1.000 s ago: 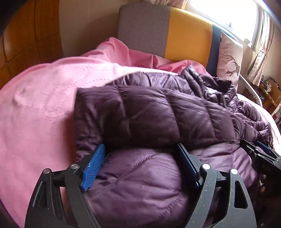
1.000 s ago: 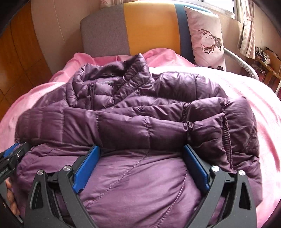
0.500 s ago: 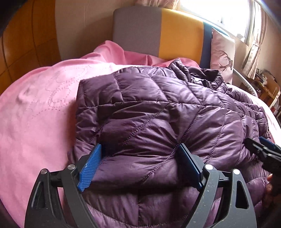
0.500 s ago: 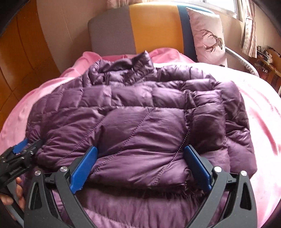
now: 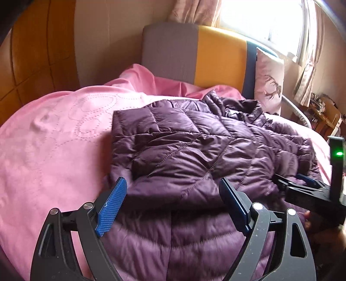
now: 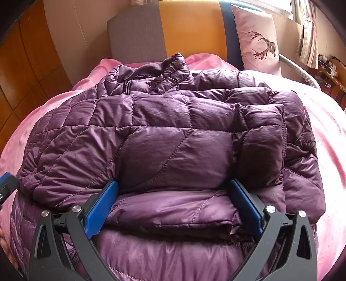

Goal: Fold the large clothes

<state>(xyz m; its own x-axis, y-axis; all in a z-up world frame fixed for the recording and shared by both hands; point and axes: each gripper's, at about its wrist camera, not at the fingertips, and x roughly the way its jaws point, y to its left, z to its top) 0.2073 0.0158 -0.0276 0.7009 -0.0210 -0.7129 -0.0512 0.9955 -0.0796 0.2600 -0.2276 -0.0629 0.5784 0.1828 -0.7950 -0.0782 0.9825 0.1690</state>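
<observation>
Broadly, a pink bedspread [image 6: 324,134] covers the bed and fills most of both views, with its near edge cut off below the frames. On it lies the purple quilted jacket [image 6: 164,138], folded over on itself, collar toward the headboard [image 6: 173,28] and one sleeve laid across the top; the lower layers are hidden under the upper fold, so how many layers there are cannot be told. Behind, the headboard shows grey, yellow and dark blue panels, and a cushion with a deer print [image 6: 257,39] leans against it at the right. Wooden panelling [image 5: 32,64] runs along the left wall, curtains [image 5: 194,10] hang by a bright window whose glare washes out everything outside, and a cluttered wooden stand [image 5: 324,112] at the far right is too small to read. The right gripper [image 6: 173,207] sits low over the jacket's near folded edge, its blue pads spread wide and having just been opening, with quilted fabric bulging between them (whether either pad touches the fabric is hard to say). The left gripper [image 5: 173,203] is likewise spread wide above the jacket's left near corner, its jaws having opened a little, nothing pinched. Seen from the left camera, the right tool's black body carries a small green light [image 5: 339,154] and partly blocks the jacket's right edge.
</observation>
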